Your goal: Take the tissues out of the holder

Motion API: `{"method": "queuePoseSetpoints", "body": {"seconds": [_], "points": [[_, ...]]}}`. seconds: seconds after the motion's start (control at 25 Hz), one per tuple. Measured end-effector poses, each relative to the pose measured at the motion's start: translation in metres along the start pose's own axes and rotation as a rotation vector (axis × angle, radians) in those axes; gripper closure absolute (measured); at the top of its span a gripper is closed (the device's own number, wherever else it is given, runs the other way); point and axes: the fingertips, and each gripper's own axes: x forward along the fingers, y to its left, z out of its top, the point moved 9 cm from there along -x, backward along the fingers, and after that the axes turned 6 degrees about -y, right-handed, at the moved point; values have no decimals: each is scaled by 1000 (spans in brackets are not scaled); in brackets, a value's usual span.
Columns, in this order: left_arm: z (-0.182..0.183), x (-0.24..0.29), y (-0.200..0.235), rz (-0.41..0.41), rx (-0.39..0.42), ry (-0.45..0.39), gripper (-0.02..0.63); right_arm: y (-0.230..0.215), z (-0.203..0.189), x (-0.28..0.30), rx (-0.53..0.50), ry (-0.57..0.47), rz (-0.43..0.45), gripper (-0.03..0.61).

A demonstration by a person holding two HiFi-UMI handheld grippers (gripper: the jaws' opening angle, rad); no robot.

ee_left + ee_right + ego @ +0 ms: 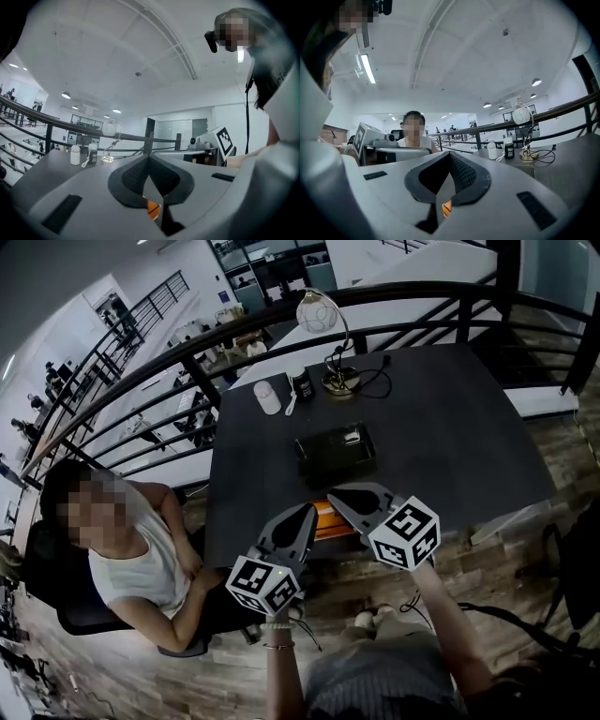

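The black tissue holder [334, 452] lies in the middle of the dark table [450, 437], with a pale strip of tissue showing at its top. Both grippers hover at the table's near edge, short of the holder. My left gripper [307, 513] is shut with nothing between its jaws, and it points up and forward [149, 160]. My right gripper [340, 498] sits just right of it, also shut and empty [450, 157]. The holder does not show in either gripper view.
At the table's far side stand a desk lamp [324, 317] with its cable, a white bottle [267, 396] and a small dark bottle [302, 385]. An orange object [334, 519] lies below the grippers. A person [127, 545] sits at the left. A railing [281, 324] runs behind.
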Motion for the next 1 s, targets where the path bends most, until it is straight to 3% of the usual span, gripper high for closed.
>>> {"method": "queuePoseSetpoints", "body": {"seconds": [1.0], "points": [[32,12,-27,-27,118,-80,606,22,39,-20,-105,-182,-5,566]]}}
